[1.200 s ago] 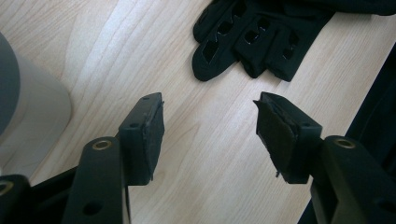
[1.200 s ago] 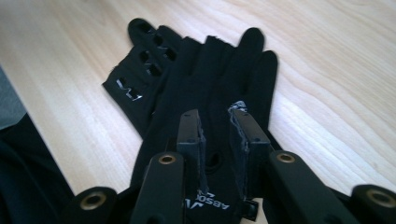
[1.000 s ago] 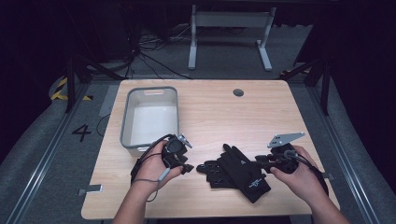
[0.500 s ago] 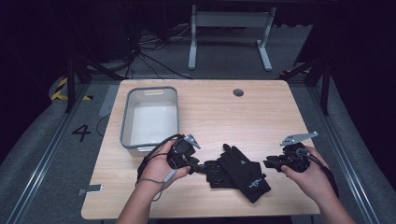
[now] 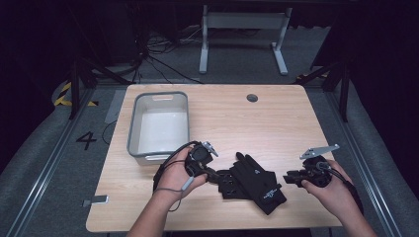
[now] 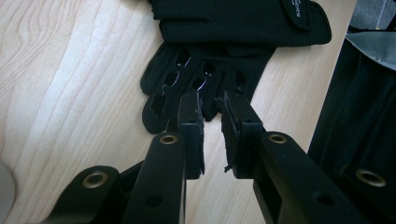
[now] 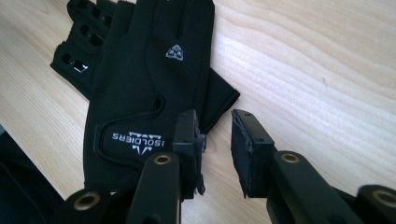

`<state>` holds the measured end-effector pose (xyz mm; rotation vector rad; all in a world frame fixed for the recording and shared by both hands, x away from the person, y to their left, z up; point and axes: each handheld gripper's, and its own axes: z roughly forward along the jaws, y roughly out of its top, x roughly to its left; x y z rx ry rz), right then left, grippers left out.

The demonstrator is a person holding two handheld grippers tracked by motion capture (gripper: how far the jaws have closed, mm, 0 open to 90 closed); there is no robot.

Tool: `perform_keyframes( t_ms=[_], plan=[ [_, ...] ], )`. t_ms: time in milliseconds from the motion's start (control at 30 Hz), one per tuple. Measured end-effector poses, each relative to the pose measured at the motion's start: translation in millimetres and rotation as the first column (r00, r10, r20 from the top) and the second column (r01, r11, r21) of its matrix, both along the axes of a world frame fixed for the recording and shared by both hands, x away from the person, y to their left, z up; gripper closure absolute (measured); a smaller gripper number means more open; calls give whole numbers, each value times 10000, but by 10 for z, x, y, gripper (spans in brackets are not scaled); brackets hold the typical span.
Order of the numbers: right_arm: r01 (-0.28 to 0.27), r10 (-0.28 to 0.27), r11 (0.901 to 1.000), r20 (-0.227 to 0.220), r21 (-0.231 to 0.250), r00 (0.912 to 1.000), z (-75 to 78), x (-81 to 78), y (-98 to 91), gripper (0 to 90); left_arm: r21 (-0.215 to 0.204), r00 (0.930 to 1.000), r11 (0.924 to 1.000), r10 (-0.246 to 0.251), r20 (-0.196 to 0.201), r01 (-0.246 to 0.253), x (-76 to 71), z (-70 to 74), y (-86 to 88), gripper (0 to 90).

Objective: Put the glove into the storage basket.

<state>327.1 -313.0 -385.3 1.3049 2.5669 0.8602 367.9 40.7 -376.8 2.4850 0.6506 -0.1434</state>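
Observation:
Two black gloves lie overlapped near the table's front edge. The upper glove [image 5: 261, 183] [image 7: 140, 79] carries white lettering on its cuff. Under it lies a glove with perforated fingers [image 5: 227, 181] [image 6: 187, 74] [image 7: 74, 51]. My left gripper [image 5: 216, 176] [image 6: 209, 105] is at the perforated glove's left edge, jaws a narrow gap apart, tips over its fingertips, wood showing between them. Just right of the upper glove, my right gripper [image 5: 288, 178] [image 7: 215, 116] stands open, with its tips beside the glove's thumb and nothing between them.
A grey bin [image 5: 133, 129] stands at the table's left, just behind my left hand. A round cable hole [image 5: 252, 98] sits at the back of the wooden table [image 5: 247, 128]. A small metal clip [image 5: 96, 201] is at the front left edge.
My left gripper has slid right up to the perforated glove. My right gripper has drawn back to the right, off the upper glove. The gloves have stayed put.

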Motion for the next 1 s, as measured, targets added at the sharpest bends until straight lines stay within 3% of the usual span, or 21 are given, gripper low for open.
perform_keyframes(
  t_ms=[400, 700, 1000],
  plan=[
    [71, -80, 9998, -445, -201, 9990, -143, -105, 9, 719, -246, 9993, 9991, 350, -103, -352, 165, -146, -236, 767],
    [-132, 100, 9995, -1108, -287, 9938, -293, -160, 82, 668, -49, 9980, 9981, 617, -121, -618, 230, -215, -304, 735],
    [-240, 179, 9990, -1573, -371, 9874, -418, -208, 131, 615, 77, 9985, 9987, 513, -199, -512, 281, -249, -372, 713]
  ],
)
